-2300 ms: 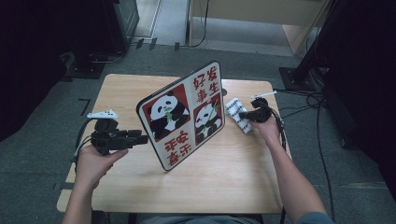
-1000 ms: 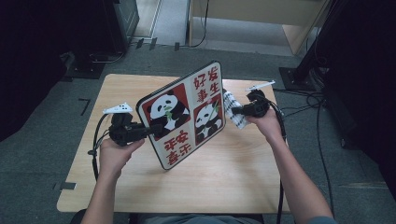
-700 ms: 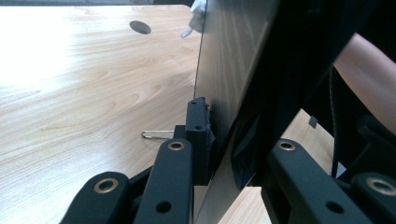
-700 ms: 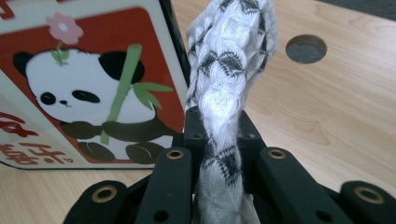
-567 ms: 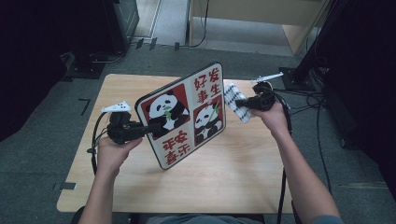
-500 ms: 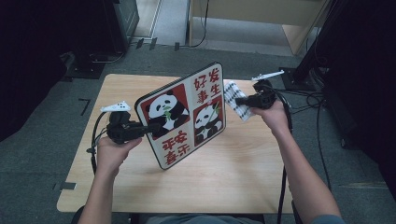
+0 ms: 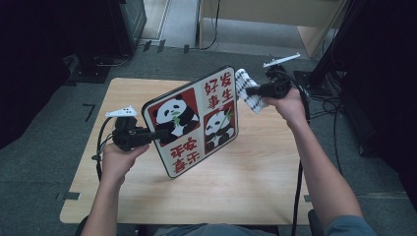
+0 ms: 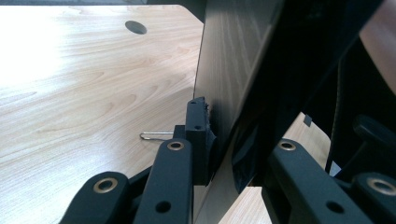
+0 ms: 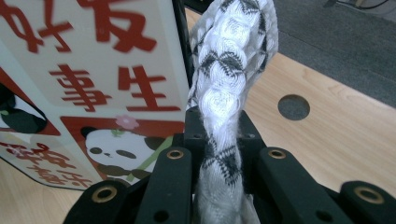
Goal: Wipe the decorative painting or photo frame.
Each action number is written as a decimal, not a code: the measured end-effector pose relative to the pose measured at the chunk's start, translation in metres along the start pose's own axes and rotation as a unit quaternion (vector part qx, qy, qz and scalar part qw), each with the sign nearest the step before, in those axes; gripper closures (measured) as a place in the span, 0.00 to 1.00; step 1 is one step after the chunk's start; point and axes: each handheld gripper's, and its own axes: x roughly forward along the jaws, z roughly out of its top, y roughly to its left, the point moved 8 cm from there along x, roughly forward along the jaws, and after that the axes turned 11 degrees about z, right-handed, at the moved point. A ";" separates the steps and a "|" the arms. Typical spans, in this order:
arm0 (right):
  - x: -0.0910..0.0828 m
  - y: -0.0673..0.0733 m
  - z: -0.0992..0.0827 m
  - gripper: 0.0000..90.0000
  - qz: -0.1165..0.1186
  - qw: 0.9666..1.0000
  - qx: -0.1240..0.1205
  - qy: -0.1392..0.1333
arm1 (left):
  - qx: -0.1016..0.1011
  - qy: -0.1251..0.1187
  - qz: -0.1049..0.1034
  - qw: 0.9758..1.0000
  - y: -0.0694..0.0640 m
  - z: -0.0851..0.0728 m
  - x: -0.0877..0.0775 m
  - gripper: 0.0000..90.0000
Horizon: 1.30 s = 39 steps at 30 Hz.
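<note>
One panda board (image 7: 194,120) clamped in left gripper (image 7: 158,134); one checked cloth (image 7: 245,90) clenched in right gripper (image 7: 250,90).

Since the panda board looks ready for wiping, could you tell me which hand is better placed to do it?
Probably the right: its gripper pinches the cloth beside the board, which the left gripper steadies.

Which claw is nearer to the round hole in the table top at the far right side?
Right. The right claw, shut on the cloth, hangs near the hole; the left claw grips the panda board at the opposite side.
</note>
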 end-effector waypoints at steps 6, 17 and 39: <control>-0.013 0.005 0.024 0.91 0.000 1.000 -0.021 0.015 | -0.005 -0.003 -0.002 1.000 0.000 0.000 0.000 0.87; -0.033 0.018 0.068 0.91 0.001 0.999 -0.032 0.001 | -0.007 0.002 -0.003 1.000 0.002 0.002 0.001 0.87; 0.004 0.060 0.073 0.91 0.031 0.997 -0.055 -0.038 | -0.012 -0.004 -0.014 1.000 0.005 0.001 0.000 0.87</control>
